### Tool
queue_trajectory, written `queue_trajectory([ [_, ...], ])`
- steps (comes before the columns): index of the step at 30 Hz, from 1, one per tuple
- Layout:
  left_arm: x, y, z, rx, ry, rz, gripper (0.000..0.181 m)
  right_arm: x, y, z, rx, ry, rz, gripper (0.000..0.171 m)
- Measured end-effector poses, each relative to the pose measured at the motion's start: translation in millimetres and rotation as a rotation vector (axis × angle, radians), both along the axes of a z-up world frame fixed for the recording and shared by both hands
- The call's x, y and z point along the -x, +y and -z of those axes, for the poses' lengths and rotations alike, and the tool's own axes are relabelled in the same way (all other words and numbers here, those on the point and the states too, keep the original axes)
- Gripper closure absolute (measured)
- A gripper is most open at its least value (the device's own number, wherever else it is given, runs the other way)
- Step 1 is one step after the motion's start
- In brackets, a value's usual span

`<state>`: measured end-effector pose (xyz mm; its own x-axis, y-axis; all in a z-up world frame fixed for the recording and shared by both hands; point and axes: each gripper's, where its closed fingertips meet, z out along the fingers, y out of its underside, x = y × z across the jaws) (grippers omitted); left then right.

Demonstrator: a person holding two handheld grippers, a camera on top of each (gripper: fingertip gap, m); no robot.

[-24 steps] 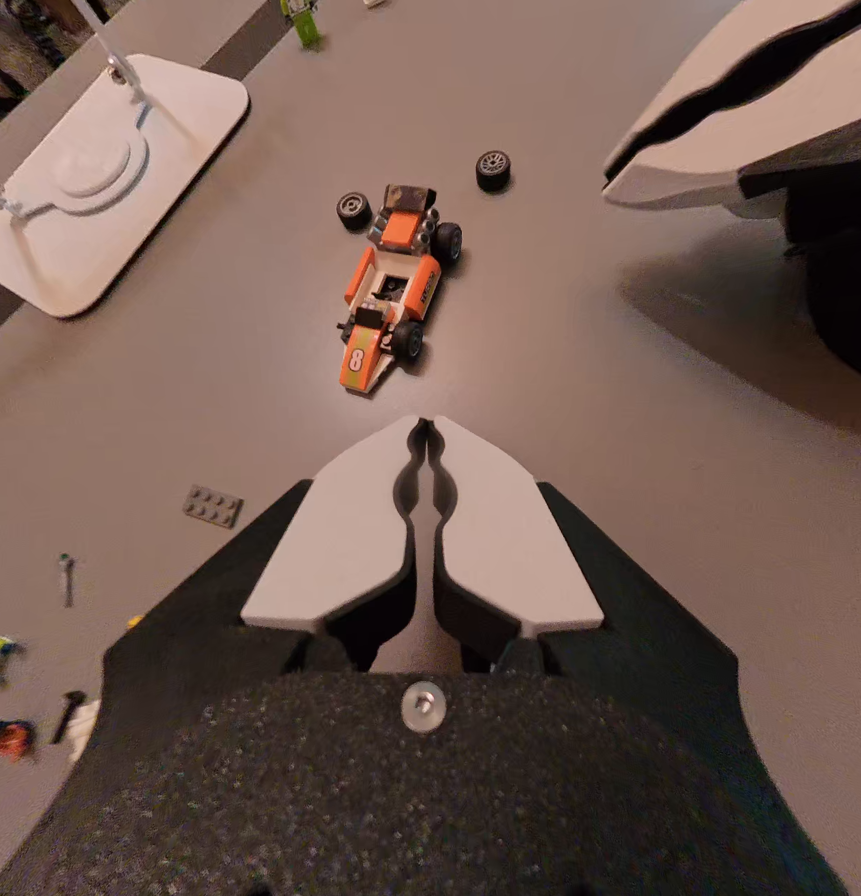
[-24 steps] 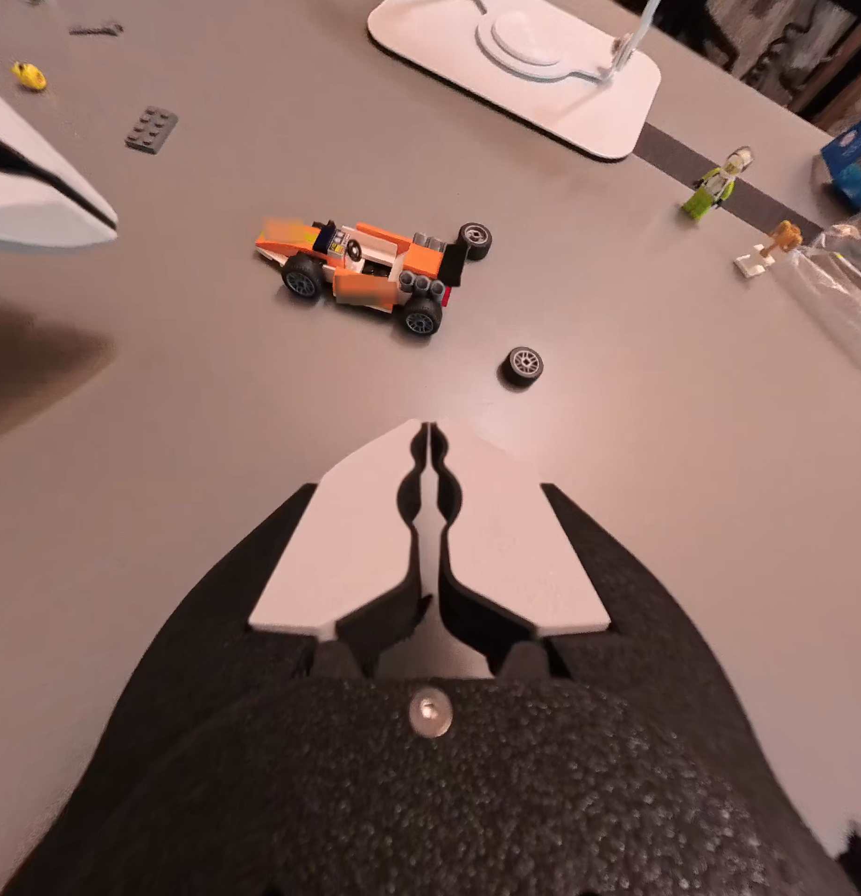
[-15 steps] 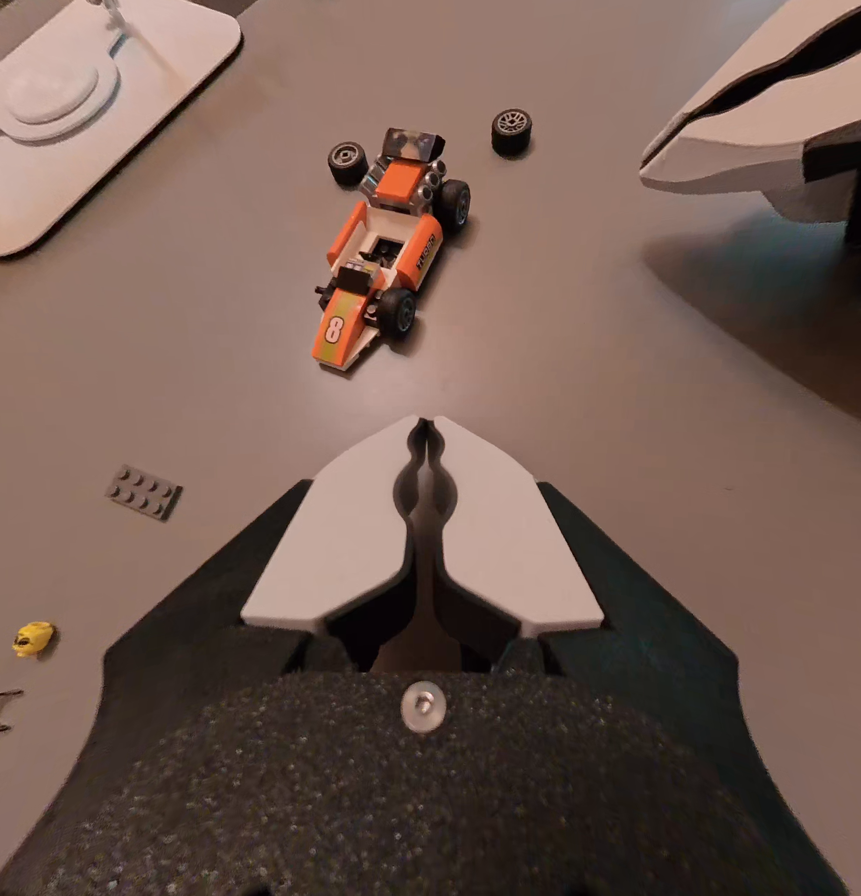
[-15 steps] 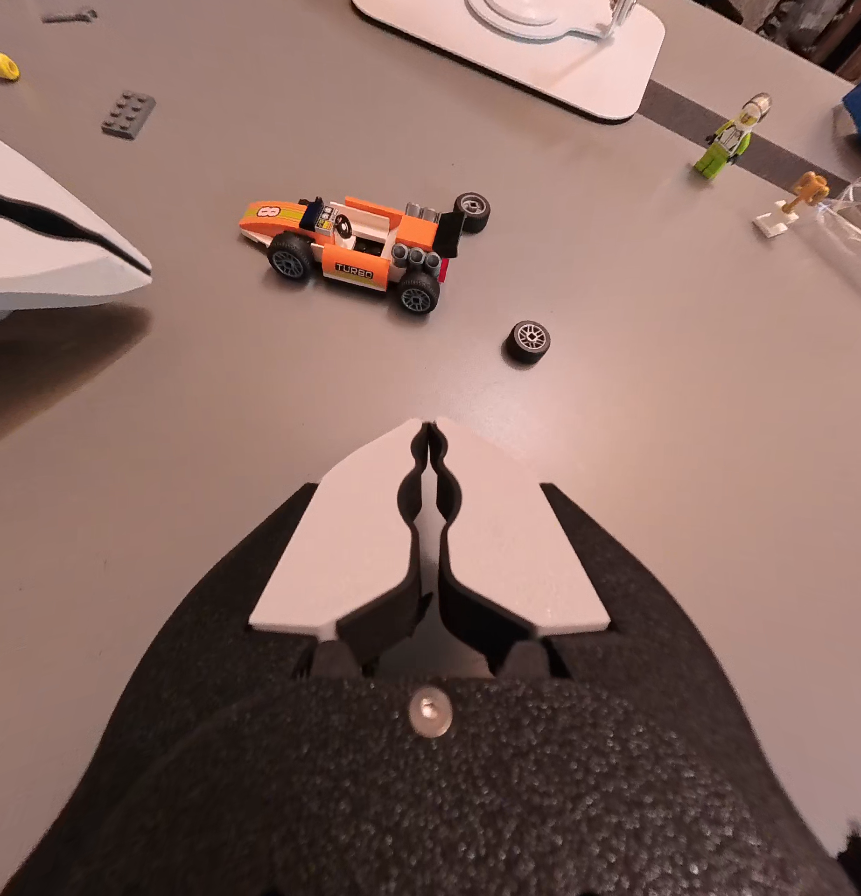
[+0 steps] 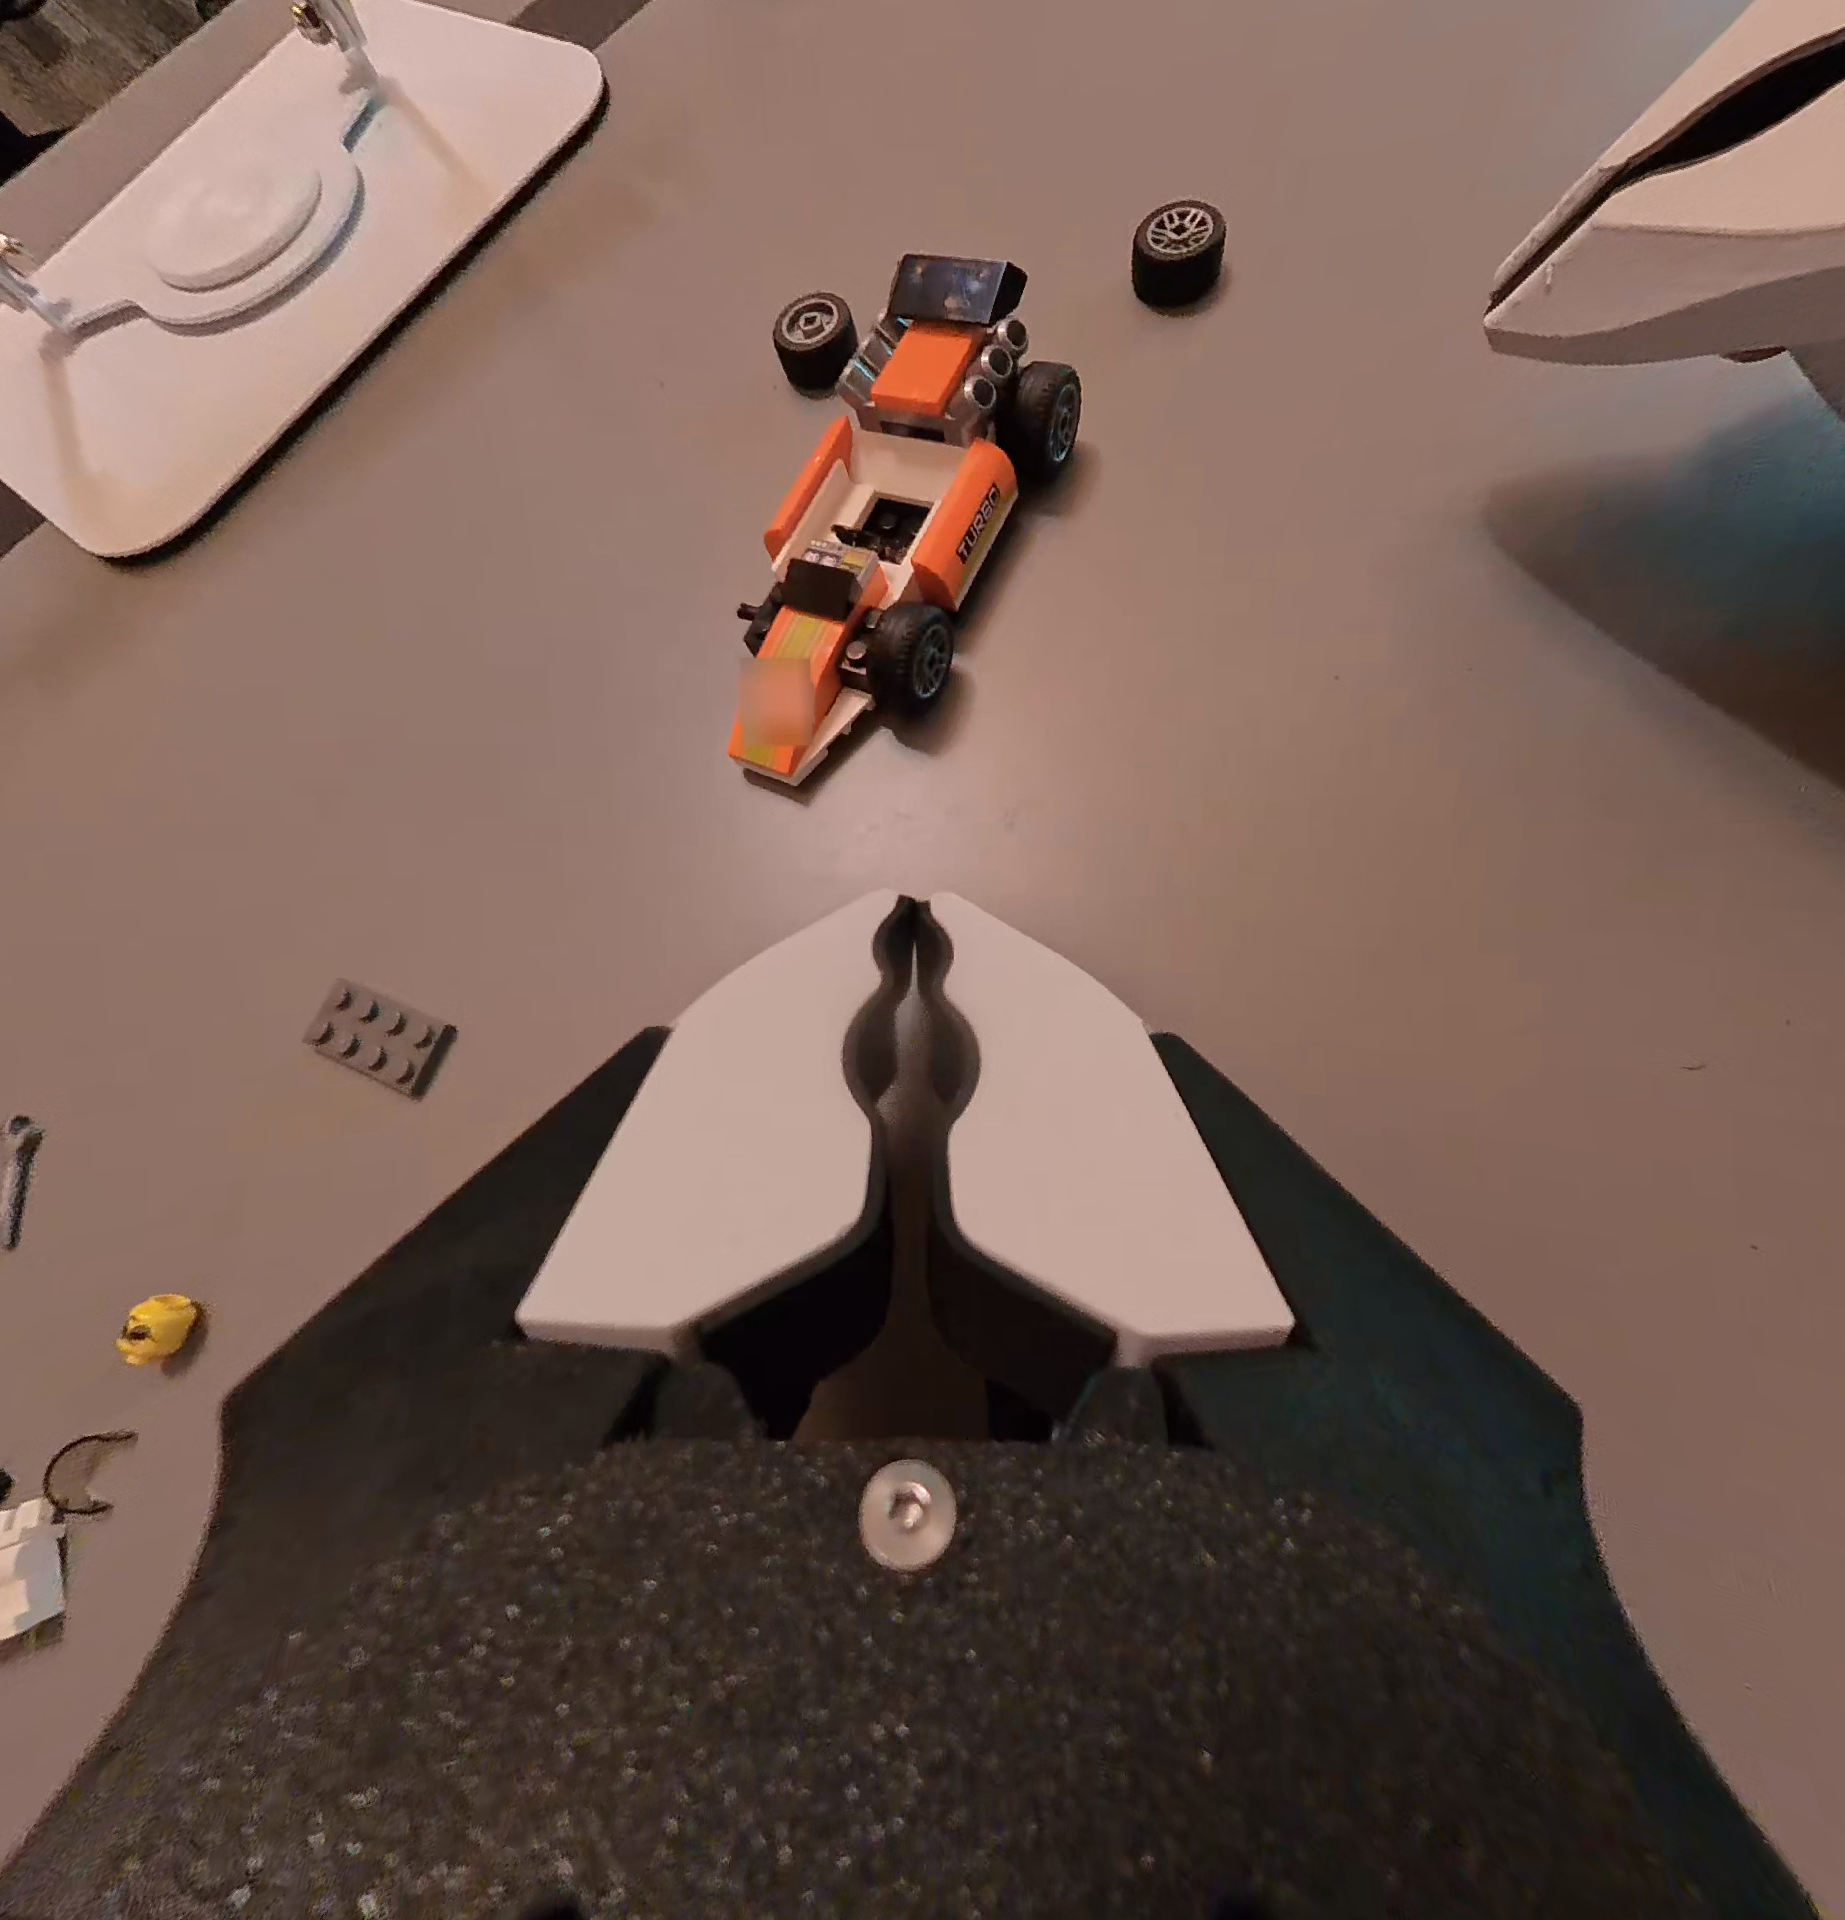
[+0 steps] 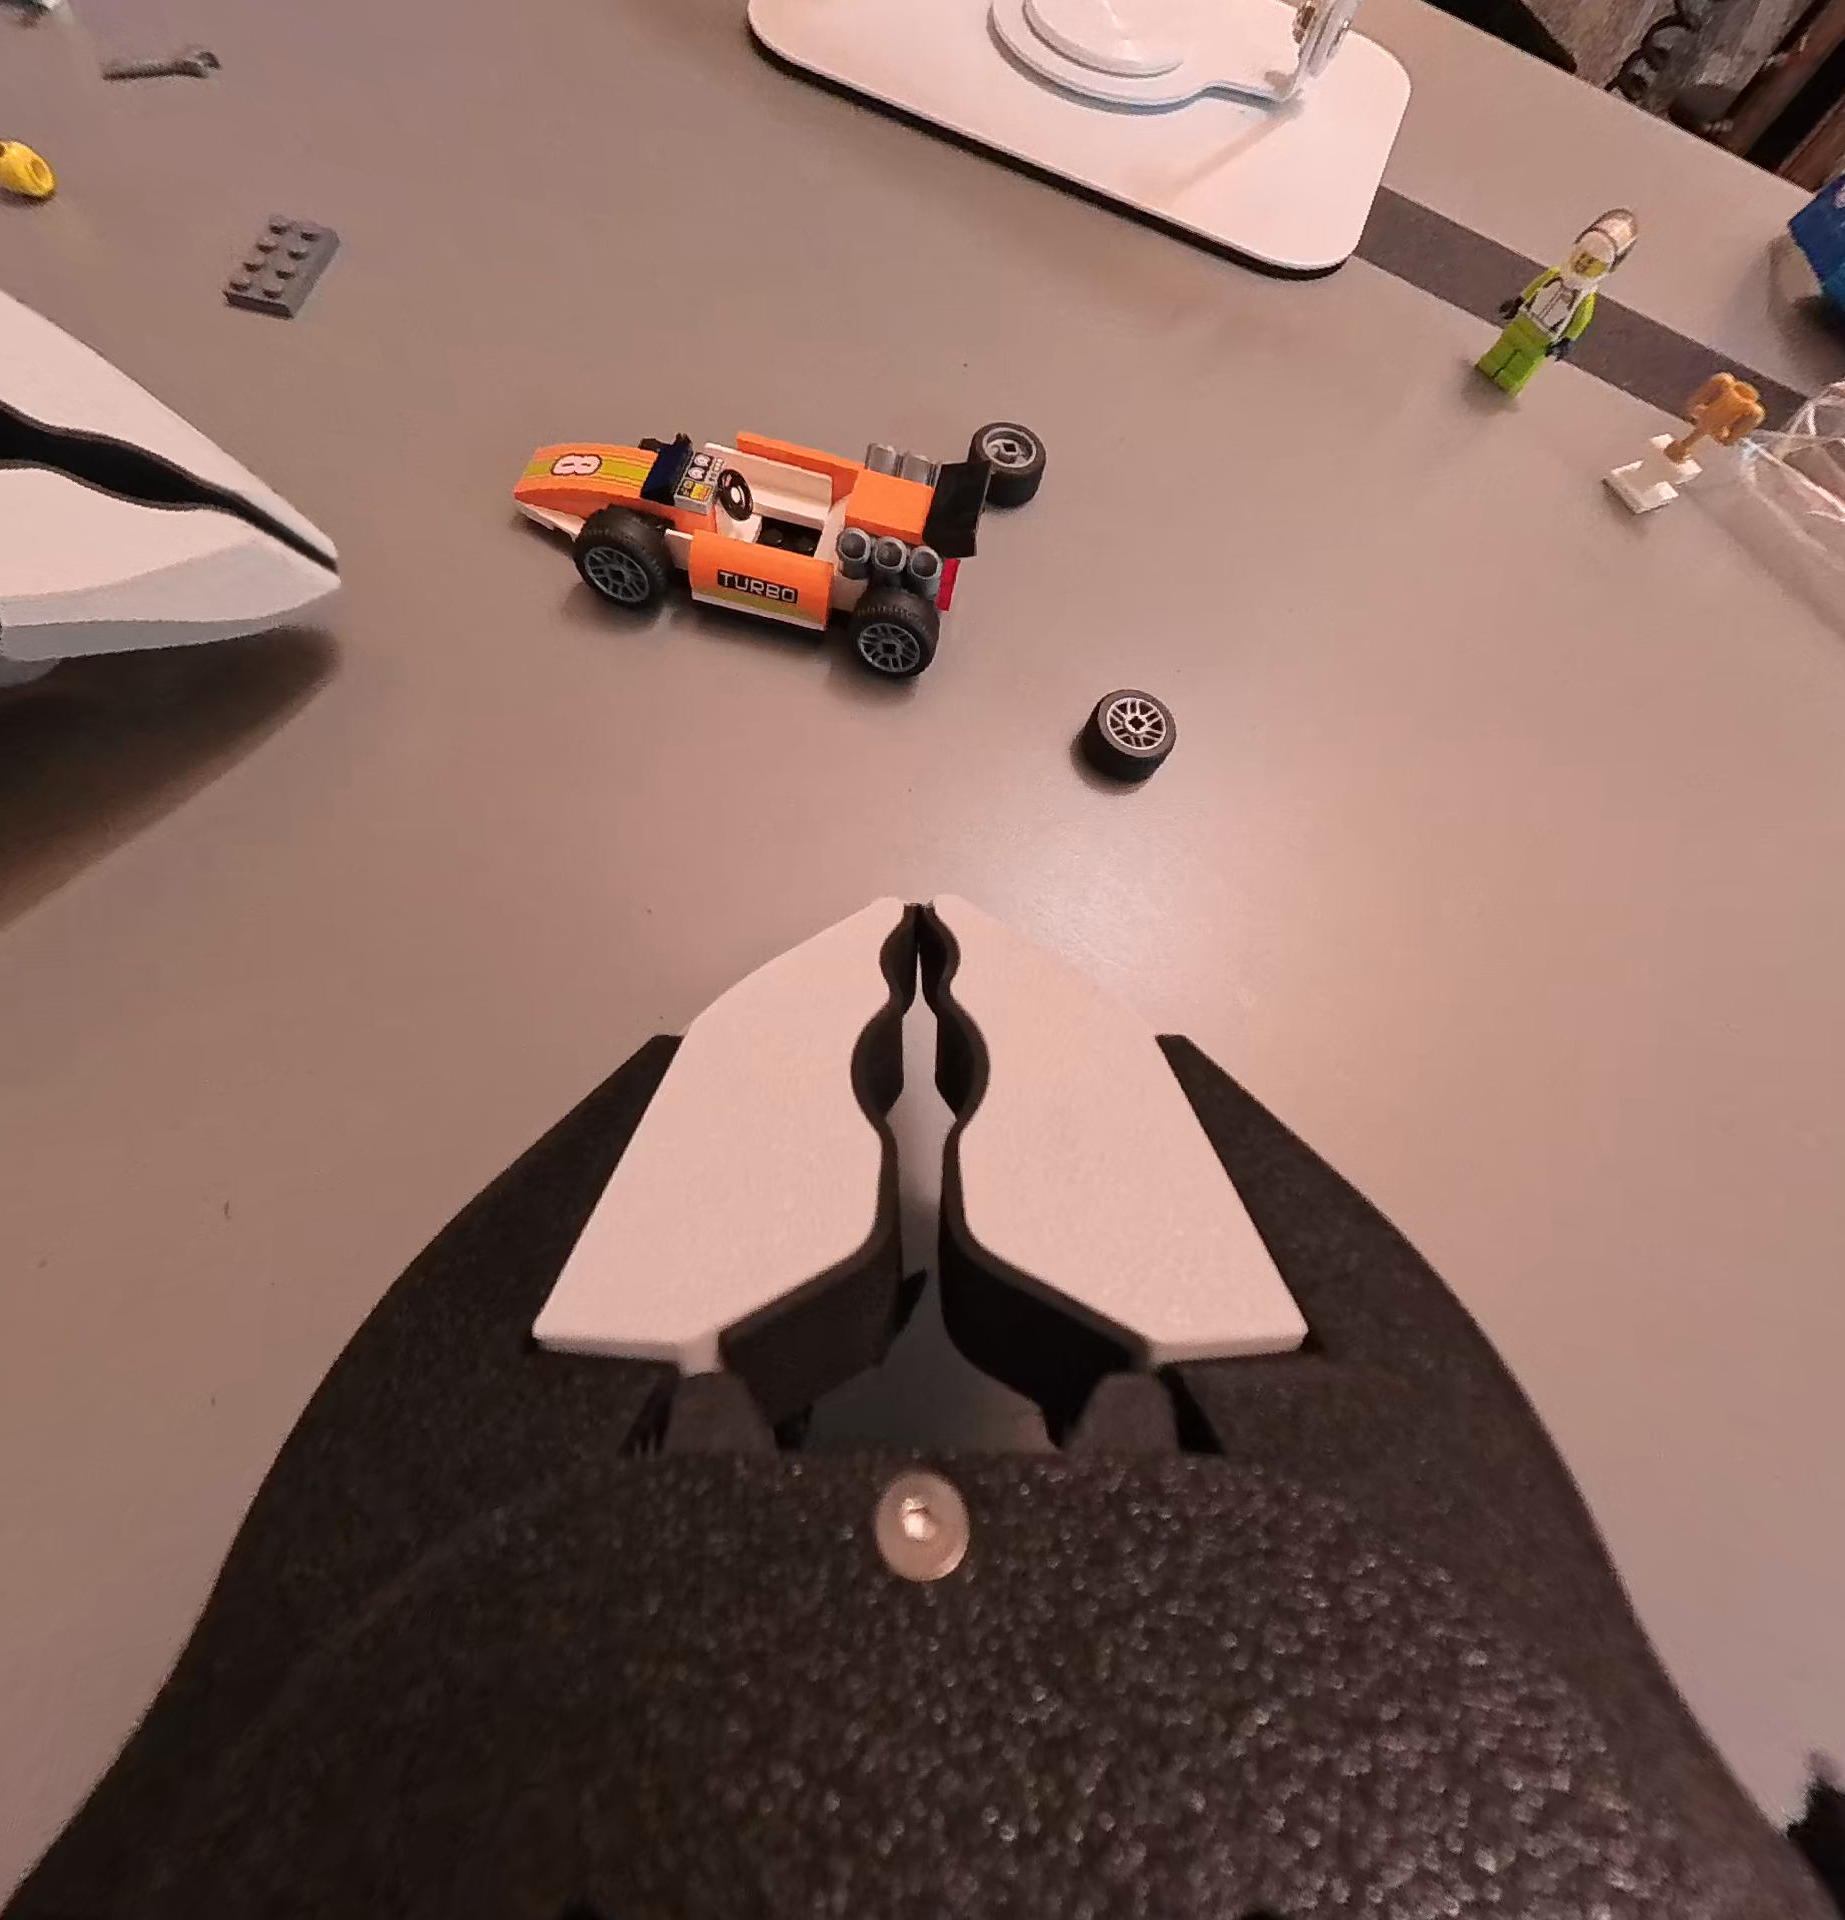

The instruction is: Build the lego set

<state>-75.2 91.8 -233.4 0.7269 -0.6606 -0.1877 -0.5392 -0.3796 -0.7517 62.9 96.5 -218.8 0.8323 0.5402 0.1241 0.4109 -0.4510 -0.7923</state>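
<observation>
Still mid-build, I had both tools, left (image 5: 914, 914) & right (image 6: 918, 920), closed on nothing, w/ car (image 6: 752, 540) short two wheels; next I'd open right for loose wheel (image 6: 1131, 732).

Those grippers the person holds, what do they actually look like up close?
Each gripper, left and right, has two flat, pale grey fingers with wavy black inner edges, tapering to a point. They sit on a rough, speckled black body with a silver screw in the middle. No cables, markings or sleeves show.
</observation>
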Motion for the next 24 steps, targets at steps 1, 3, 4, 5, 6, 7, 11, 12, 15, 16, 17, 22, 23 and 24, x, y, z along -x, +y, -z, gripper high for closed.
queue_trajectory([
  [1,0,0,0,0.0,-0.001,-0.003,0.181,0,0,1,0.002,-0.002,0.003,0.171],
  [3,0,0,-1,0.003,-0.007,-0.004,0.181,-1,1,2,0.008,-0.005,0.005,0.171],
  [4,1,0,-1,0.0,-0.002,-0.004,0.181,0,0,2,0.008,-0.006,0.004,0.171],
  [5,1,1,-1,-0.005,0.001,-0.002,0.181,0,0,2,0.006,-0.006,0.002,0.171],
  [6,1,0,-2,-0.008,0.002,0.0,0.181,0,0,1,0.0,-0.006,0.001,0.171],
  [7,1,0,-3,-0.015,0.004,0.001,0.181,0,0,0,-0.004,-0.005,0.001,0.171],
  [11,2,-1,-5,-0.038,0.013,-0.001,0.181,-1,1,1,-0.002,-0.006,0.003,0.171],
  [12,2,0,-6,-0.042,0.008,0.002,0.181,0,1,1,-0.004,-0.006,0.001,0.171],
  [15,-1,4,-11,-0.074,0.006,0.026,0.172,3,1,0,-0.003,0.001,-0.025,0.169],
  [16,-3,6,-13,-0.08,0.002,0.041,0.167,5,2,-2,-0.004,0.01,-0.038,0.166],
  [17,-4,8,-14,-0.086,0.0,0.052,0.159,8,3,-4,-0.01,0.019,-0.053,0.163],
  [22,-8,25,-4,-0.027,0.074,0.122,0.128,23,20,-2,0.018,-0.03,-0.162,0.141],
  [23,-11,28,1,0.003,0.093,0.14,0.12,25,25,3,0.04,-0.047,-0.181,0.135],
  [24,-14,32,6,0.038,0.104,0.159,0.114,28,32,7,0.061,-0.057,-0.19,0.13],
])
